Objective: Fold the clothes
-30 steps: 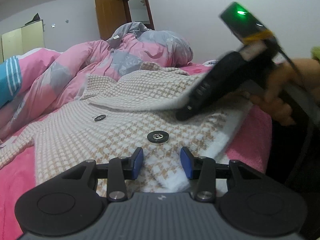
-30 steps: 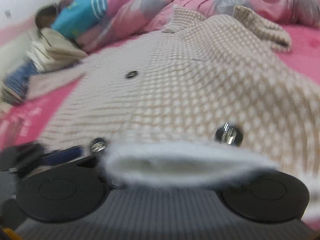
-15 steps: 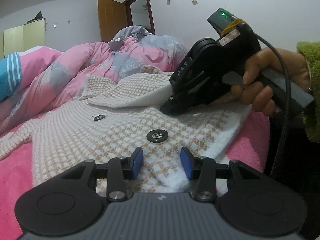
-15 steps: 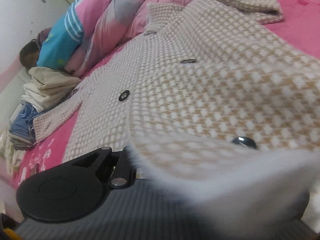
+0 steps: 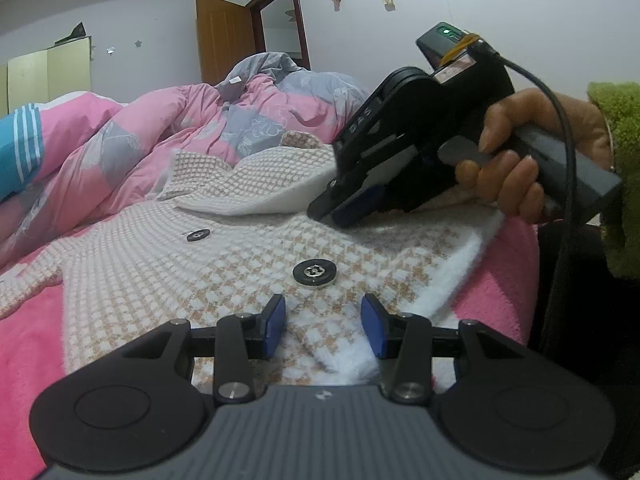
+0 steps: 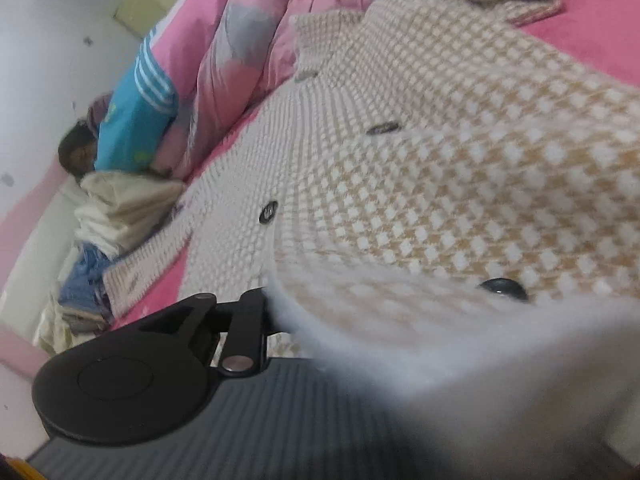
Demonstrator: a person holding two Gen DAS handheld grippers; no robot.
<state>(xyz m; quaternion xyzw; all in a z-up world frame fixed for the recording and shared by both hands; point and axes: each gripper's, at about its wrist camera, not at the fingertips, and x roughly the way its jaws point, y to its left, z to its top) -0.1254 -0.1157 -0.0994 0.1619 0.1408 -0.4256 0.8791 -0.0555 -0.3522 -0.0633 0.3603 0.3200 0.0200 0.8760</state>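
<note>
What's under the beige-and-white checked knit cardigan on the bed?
The beige-and-white checked knit cardigan lies on a pink fleece blanket, visible at its left and right edges. Whatever sits beneath the cardigan's middle is covered. Its front flap drapes over the right gripper, hiding the pads.

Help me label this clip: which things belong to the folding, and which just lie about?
Job: checked cardigan, right gripper, left gripper.
Lying about: pink duvet, stack of folded clothes, blue striped garment.
</note>
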